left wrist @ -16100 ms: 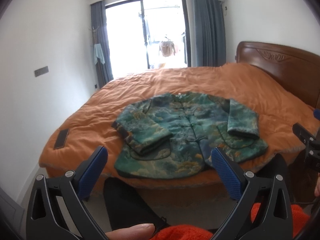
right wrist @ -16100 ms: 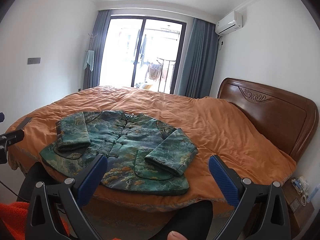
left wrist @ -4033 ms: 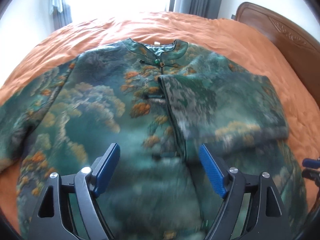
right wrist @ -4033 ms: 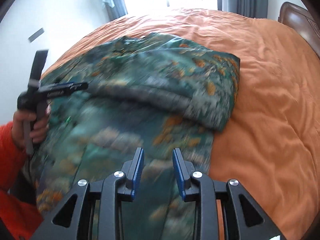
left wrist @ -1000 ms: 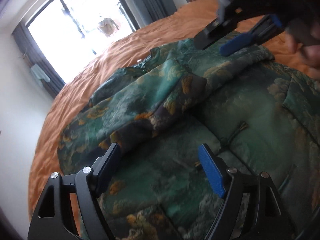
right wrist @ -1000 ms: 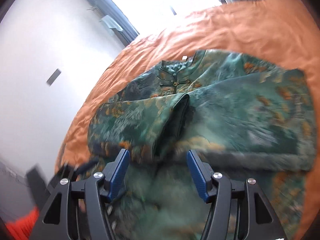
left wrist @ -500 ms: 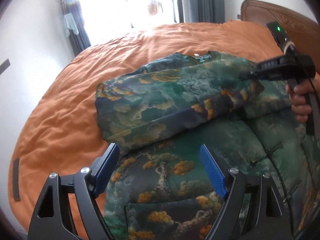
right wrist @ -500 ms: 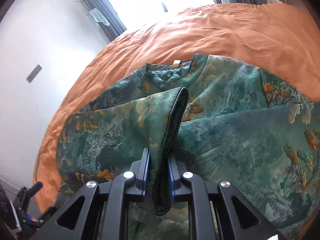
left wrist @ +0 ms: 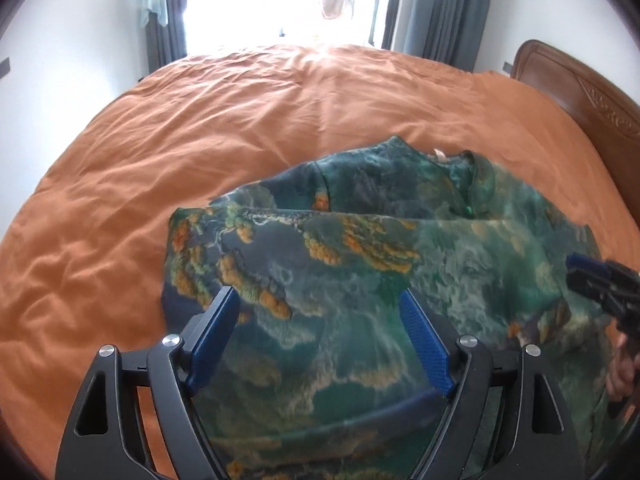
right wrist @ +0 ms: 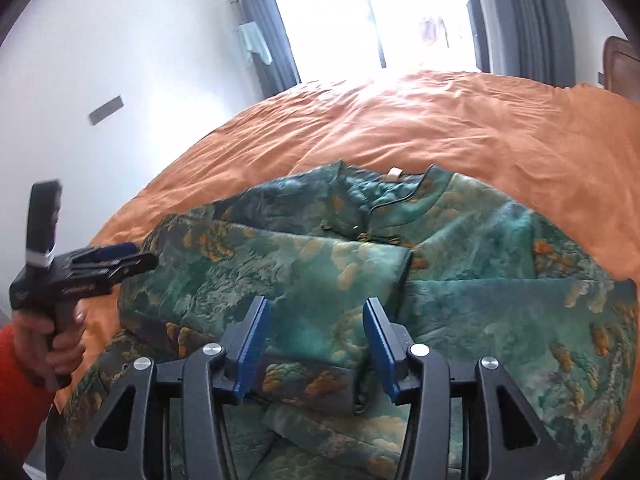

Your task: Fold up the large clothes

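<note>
Jacket [right wrist: 460,280] lies flat on the bed [left wrist: 240,120], collar away from me, hem toward me; its long axis runs straight out from both grippers. Both sleeves are folded in across the chest.

Right gripper [right wrist: 316,344]: jaws have just been opening, now half spread, pads clear of cloth. The left sleeve's cuff [right wrist: 304,380] sits just below and between them, not pinched. I read that as released.

Left gripper [left wrist: 320,344]: jaws wide, nothing in them, hovering over the jacket's left edge with the folded sleeve directly under and ahead.

What matters next: the jacket is in front of and below both grippers, hem end nearest, collar [right wrist: 400,196] farthest. Likely next fold is hem up to collar, along that long axis. Each gripper sits over its own side, so each is nearer its own hem corner. Hem corners are hidden below the jaws in both views; I can't tell exactly where they lie.
</note>
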A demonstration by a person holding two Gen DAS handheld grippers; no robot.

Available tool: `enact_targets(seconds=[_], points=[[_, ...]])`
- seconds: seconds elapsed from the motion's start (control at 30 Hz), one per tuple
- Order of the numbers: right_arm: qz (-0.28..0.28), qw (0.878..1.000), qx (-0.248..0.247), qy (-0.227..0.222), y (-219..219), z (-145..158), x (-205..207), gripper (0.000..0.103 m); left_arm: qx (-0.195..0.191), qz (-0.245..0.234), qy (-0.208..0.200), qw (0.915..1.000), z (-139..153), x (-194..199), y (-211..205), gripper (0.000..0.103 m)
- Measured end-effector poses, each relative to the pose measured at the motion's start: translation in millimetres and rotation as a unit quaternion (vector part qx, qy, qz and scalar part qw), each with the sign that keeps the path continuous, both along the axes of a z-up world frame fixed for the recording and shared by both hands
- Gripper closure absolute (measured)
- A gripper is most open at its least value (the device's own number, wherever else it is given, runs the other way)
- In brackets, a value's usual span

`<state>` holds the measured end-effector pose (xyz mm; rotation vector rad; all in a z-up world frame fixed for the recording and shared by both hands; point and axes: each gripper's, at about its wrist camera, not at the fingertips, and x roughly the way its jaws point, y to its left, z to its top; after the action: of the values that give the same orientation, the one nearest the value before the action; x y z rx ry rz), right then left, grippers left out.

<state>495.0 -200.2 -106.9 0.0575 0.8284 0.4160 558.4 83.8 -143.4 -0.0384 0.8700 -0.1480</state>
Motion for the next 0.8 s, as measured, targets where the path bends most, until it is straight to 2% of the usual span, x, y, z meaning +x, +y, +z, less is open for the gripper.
enact_targets(seconds=[0.13, 0.23, 0.37, 0.5, 0.6, 0.8], points=[[0.009, 0.997, -0.039, 0.067, 19.2, -51.5, 22.5, 0.054, 0.009, 0.032, 0.048, 0.9983, -44.4, 28.6, 4.4, 0.019], [0.006, 0.997, -0.038, 0.062, 23.4, -66.8, 20.0, 0.054, 0.044, 0.025, 0.045, 0.9977, -63.1, 26.8, -3.2, 0.016], [0.008, 0.997, -0.038, 0.063, 21.9, -68.3, 20.4, 0.054, 0.042, 0.020, 0.036, 0.9982, -47.3, 18.1, -4.0, 0.015], [0.007, 0.998, -0.028, 0.058, 21.2, -69.2, 20.3, 0.054, 0.021, -0.003, 0.014, 0.9997, -25.8, -27.1, 1.3, 0.014], [0.005, 0.998, -0.032, 0.053, 20.6, -66.6, 15.1, 0.054, 0.027, -0.014, 0.020, 0.9993, -34.6, -54.6, 5.3, 0.013], [0.002, 0.997, -0.056, 0.048, 28.5, -68.6, 12.3, 0.054, 0.039, 0.004, 0.039, 0.9985, -56.2, -46.2, 5.7, 0.008]])
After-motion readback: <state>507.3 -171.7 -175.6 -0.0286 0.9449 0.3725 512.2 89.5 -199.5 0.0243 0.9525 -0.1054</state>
